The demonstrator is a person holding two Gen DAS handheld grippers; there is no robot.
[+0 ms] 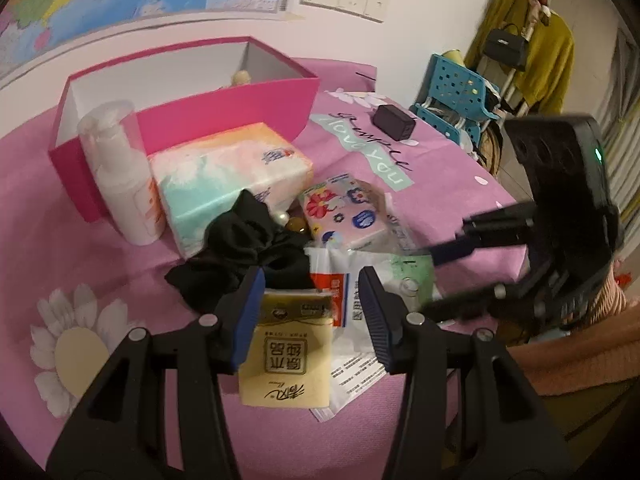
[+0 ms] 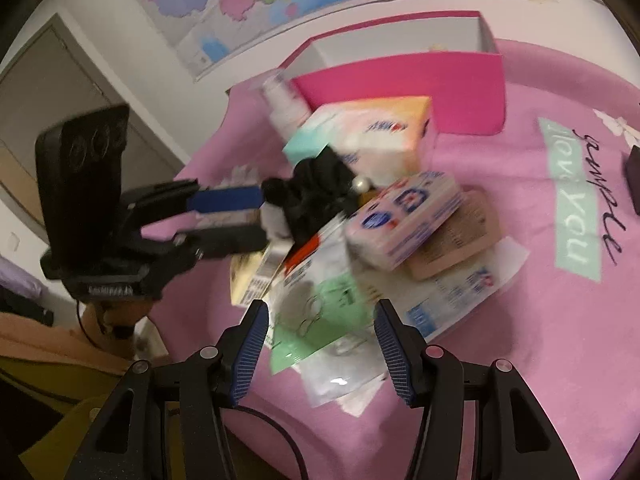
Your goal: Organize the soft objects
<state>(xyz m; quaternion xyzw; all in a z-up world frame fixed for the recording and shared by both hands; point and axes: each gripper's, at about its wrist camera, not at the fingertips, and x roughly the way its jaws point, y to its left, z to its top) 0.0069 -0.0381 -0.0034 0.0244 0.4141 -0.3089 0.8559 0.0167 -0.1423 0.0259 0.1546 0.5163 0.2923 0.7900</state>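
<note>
A heap of soft goods lies on the pink cloth in front of an open pink box (image 1: 224, 120) (image 2: 400, 92). My left gripper (image 1: 314, 316) is open over a yellow tissue pack (image 1: 288, 356), which lies between its pads without being squeezed. Behind it are a black scrunchie (image 1: 248, 248) (image 2: 316, 192), a big pastel tissue pack (image 1: 232, 176) (image 2: 372, 136) and a small floral tissue pack (image 1: 344, 212) (image 2: 404, 220). My right gripper (image 2: 322, 344) (image 1: 436, 276) is open above a green mask packet (image 2: 320, 312) (image 1: 412, 276). The left gripper (image 2: 256, 220) reaches in from the left.
A white pump bottle (image 1: 120, 176) (image 2: 284, 100) stands against the box's front. A brown packet (image 2: 456, 236) and flat white packets (image 1: 344, 300) lie in the heap. A black charger (image 1: 394, 122) lies further back. A blue plastic rack (image 1: 456, 92) stands past the table's right edge.
</note>
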